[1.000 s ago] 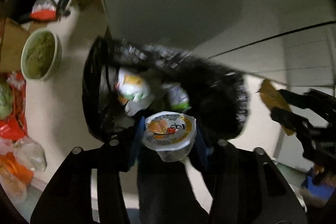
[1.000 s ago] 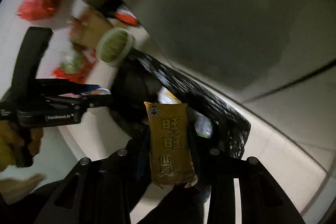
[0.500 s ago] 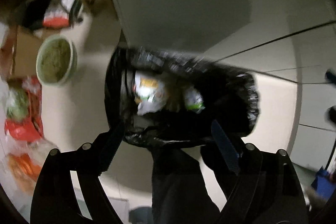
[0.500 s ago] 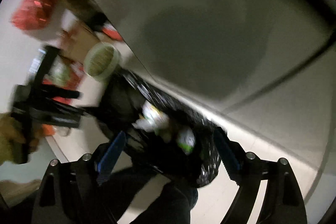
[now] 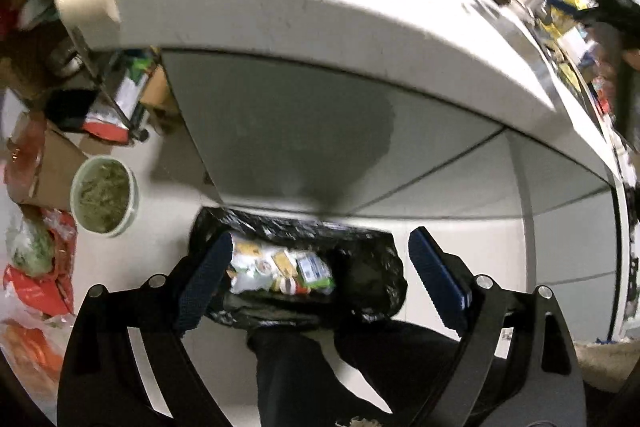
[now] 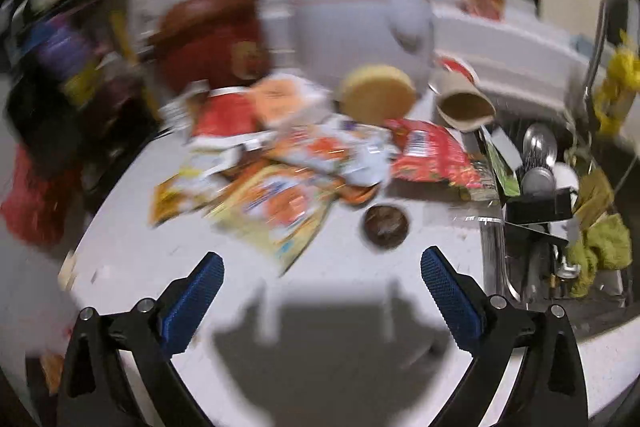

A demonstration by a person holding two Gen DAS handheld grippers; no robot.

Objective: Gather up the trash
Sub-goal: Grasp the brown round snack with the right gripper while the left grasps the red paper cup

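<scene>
Both tongs apart and empty, left gripper (image 5: 320, 267) over bin (image 5: 360, 291), right gripper (image 6: 322, 277) facing wrappers (image 6: 280, 195) at 12 o'clock; I risk snagging several.

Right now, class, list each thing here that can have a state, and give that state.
Left gripper: open, empty.
Right gripper: open, empty.
Trash bag: open, holding wrappers.
Green tub: uncovered, full.
Paper cup: tipped on its side.
Wrappers: heaped on the counter.
</scene>
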